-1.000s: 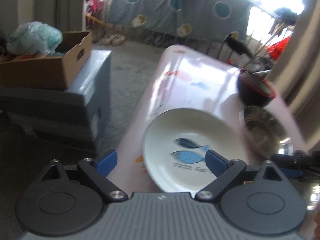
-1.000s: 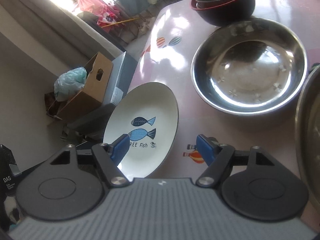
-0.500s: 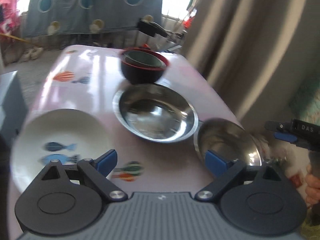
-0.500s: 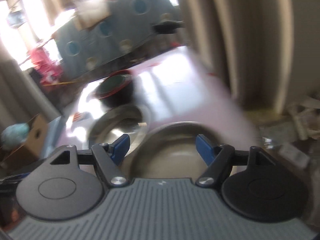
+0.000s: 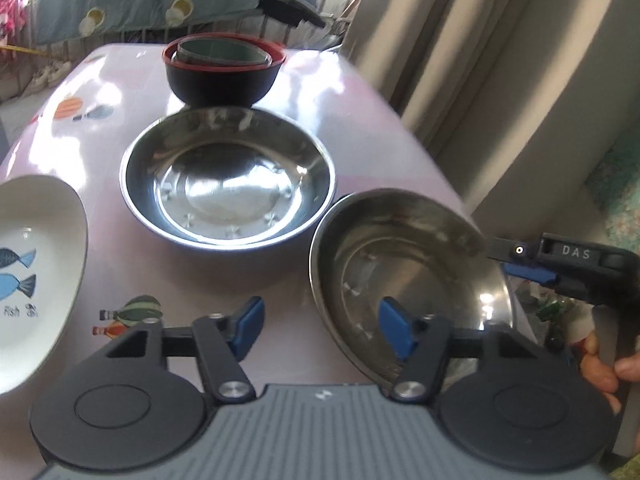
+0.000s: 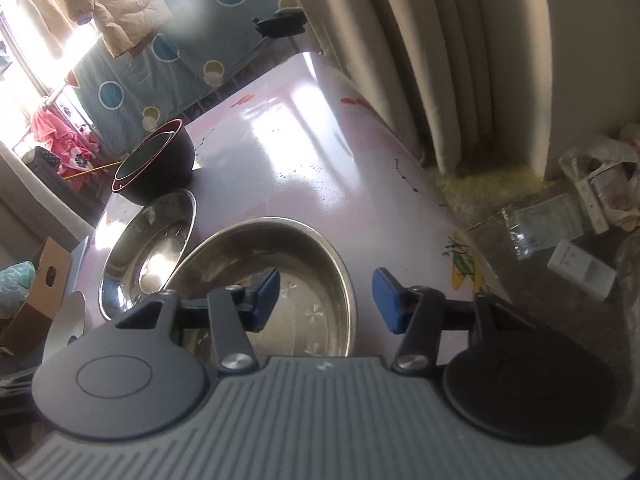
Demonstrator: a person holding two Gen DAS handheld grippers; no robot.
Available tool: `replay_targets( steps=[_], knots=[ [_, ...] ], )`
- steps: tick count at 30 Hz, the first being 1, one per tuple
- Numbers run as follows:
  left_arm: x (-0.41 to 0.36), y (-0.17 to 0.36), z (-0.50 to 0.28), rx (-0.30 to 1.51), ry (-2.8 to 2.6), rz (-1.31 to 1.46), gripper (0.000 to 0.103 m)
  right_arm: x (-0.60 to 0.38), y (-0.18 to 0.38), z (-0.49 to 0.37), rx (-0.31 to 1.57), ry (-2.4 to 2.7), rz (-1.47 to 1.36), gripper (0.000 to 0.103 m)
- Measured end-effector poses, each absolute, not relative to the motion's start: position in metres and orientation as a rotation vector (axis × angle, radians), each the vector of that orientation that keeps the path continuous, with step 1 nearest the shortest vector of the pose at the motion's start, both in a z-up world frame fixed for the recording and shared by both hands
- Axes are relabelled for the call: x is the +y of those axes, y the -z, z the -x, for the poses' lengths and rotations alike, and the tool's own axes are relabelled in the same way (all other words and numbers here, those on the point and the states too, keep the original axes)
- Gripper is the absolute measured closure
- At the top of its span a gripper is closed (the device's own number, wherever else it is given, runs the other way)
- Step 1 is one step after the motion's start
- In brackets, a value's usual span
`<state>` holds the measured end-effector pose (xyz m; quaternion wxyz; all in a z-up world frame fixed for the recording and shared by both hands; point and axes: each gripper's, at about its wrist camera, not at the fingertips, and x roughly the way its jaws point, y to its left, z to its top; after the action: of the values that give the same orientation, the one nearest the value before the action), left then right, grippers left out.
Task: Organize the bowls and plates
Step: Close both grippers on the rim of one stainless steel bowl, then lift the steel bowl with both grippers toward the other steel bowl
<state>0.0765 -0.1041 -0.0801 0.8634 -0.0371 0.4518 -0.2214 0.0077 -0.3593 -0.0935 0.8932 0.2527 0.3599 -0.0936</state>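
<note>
On the pink table a black red-rimmed bowl with a smaller bowl nested inside stands at the back. A steel bowl sits mid-table and a second steel bowl sits near the right edge. A white fish plate lies at the left. My left gripper straddles the second bowl's left rim, its jaws closing, pads clear of the metal. My right gripper straddles that same bowl's right rim, also closing and not touching. From the left wrist view, the right gripper shows at the bowl's far side.
Beige curtains hang close along the table's right side. A cardboard box stands on the floor to the left. Bags and packets litter the floor at the right. A blue spotted cloth hangs behind the table.
Both views have swung right, from the fish plate to the steel bowl near the table's right edge. Both pairs of jaws have narrowed and now sit over that bowl's rim.
</note>
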Motion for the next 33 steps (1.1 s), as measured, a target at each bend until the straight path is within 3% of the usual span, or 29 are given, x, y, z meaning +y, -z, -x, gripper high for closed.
replay_targets(
  steps=[2, 3, 7, 9, 16, 18, 19, 33],
  knots=[
    [-0.109, 0.083, -0.078, 0.957, 0.46, 0.082, 0.05, -0.363, 0.099, -0.013, 0.757, 0.184, -0.535, 0.062],
    [-0.111, 0.084, -0.079, 0.961, 0.456, 0.082, 0.052, -0.364, 0.102, -0.017, 0.76, 0.176, -0.541, 0.07],
    [-0.12, 0.091, -0.084, 0.985, 0.46, 0.086, 0.072, -0.364, 0.106, -0.021, 0.779, 0.178, -0.544, 0.082],
    [-0.123, 0.095, -0.086, 0.991, 0.45, 0.081, 0.073, -0.368, 0.109, -0.02, 0.782, 0.178, -0.562, 0.089],
    [-0.126, 0.105, -0.091, 1.04, 0.423, 0.098, 0.074, -0.376, 0.122, -0.016, 0.788, 0.16, -0.64, 0.094],
    [-0.127, 0.106, -0.092, 1.044, 0.411, 0.1, 0.078, -0.375, 0.124, -0.014, 0.781, 0.162, -0.648, 0.095],
    [-0.127, 0.106, -0.091, 1.042, 0.411, 0.095, 0.085, -0.375, 0.124, -0.013, 0.775, 0.162, -0.653, 0.095],
    [-0.129, 0.093, -0.072, 0.953, 0.408, 0.031, 0.086, -0.363, 0.107, 0.002, 0.741, 0.191, -0.593, 0.098]
  ],
)
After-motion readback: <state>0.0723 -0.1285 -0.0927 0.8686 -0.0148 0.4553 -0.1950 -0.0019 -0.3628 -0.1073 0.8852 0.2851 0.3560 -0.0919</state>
